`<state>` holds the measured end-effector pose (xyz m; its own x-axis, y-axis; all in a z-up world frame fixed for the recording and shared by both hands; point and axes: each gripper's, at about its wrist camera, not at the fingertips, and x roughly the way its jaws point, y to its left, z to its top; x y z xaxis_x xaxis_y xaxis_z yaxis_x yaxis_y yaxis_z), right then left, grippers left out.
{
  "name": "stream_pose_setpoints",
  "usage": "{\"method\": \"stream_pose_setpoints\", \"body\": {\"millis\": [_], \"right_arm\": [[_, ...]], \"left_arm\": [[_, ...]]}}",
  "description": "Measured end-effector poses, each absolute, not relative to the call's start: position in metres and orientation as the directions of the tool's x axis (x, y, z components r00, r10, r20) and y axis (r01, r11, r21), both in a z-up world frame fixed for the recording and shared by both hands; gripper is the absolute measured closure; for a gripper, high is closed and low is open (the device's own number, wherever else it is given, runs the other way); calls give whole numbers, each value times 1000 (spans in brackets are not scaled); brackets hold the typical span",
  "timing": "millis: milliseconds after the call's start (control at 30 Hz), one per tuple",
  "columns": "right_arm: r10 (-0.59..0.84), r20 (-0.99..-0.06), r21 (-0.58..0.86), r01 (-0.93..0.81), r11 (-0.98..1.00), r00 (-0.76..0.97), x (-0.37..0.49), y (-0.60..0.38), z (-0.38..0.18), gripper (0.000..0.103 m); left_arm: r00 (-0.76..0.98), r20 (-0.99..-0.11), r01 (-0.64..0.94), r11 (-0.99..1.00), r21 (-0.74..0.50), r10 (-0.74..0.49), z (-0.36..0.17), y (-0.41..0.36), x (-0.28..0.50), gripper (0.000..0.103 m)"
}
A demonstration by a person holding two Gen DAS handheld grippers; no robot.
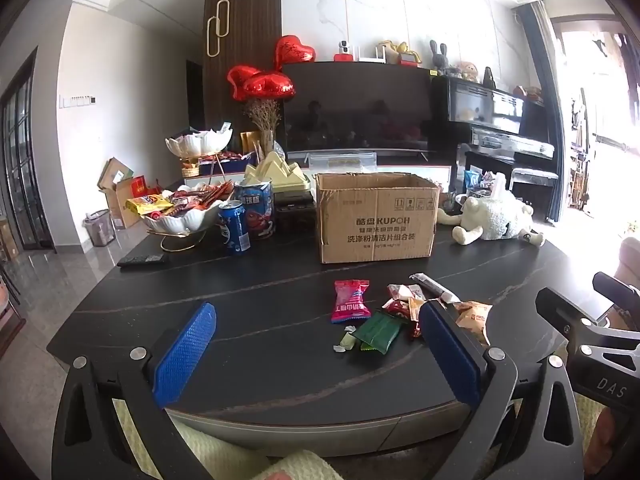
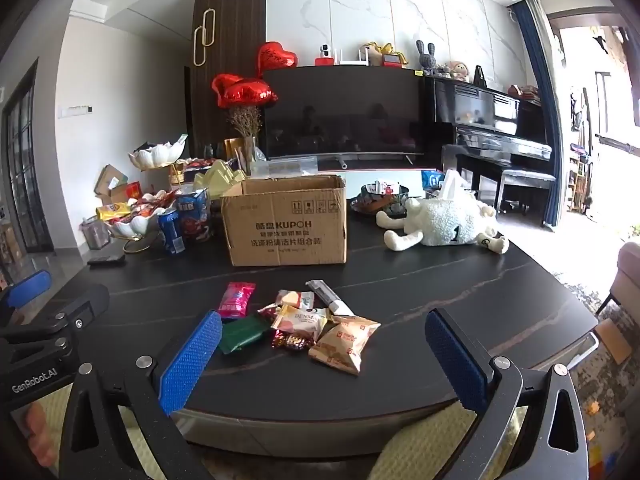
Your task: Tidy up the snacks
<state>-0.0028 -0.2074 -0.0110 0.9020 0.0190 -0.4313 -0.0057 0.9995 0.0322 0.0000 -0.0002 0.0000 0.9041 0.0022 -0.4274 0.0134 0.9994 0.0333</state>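
Observation:
A small pile of wrapped snacks lies on the black table (image 1: 256, 304): a pink packet (image 1: 351, 301), a green packet (image 1: 377, 333), an orange-tan packet (image 2: 345, 345), a white Denmark packet (image 2: 301, 323) and a long grey stick pack (image 2: 330, 297). An open cardboard box (image 1: 376, 218) stands behind the pile, also in the right wrist view (image 2: 286, 222). My left gripper (image 1: 316, 354) is open and empty near the table's front edge, left of the pile. My right gripper (image 2: 324, 360) is open and empty, with the pile between its blue pads.
White bowls of snacks (image 1: 180, 210), a blue can (image 1: 234, 229) and a blue carton (image 1: 256, 210) stand at the left. A remote (image 1: 142, 260) lies near the left edge. A plush sheep (image 2: 444, 220) lies at the right. A TV and piano stand behind.

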Motion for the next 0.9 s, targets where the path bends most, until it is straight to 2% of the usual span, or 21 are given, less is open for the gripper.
{"method": "stream_pose_setpoints", "body": {"millis": [900], "right_arm": [[25, -426, 46, -5, 999, 904, -4, -209, -9, 0]], "left_arm": [[923, -385, 34, 999, 29, -20, 6, -1, -9, 0]]}}
